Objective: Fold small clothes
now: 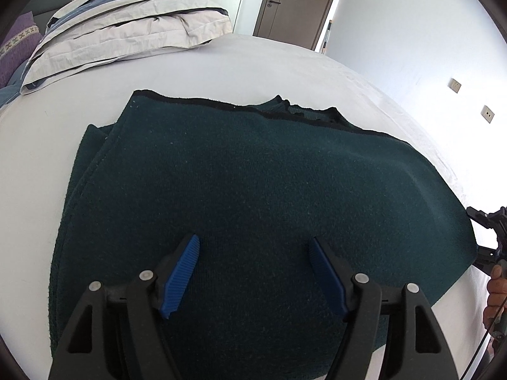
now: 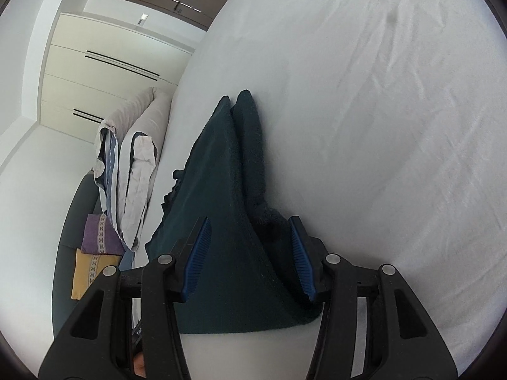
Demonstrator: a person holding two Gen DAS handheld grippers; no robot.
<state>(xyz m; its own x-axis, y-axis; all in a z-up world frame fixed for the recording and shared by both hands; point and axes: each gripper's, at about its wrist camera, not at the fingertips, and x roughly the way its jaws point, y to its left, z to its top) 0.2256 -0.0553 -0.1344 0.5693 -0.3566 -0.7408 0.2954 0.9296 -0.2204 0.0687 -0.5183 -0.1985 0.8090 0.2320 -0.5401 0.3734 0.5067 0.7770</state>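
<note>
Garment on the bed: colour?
Dark green garment, with a black trim along its far edge; clearest in the left wrist view.

White bed [image 1: 285, 63] carries a dark green garment [image 1: 253, 190] (folded) and bedding [image 1: 126, 28].

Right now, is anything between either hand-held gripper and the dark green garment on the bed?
Nothing visible. The left hand-held gripper and right hand-held gripper both sit directly over the dark green garment, jaws apart.

White walls [image 1: 396, 31], brown door [image 1: 294, 3], cream wardrobe [image 2: 104, 72], bright daylight.
</note>
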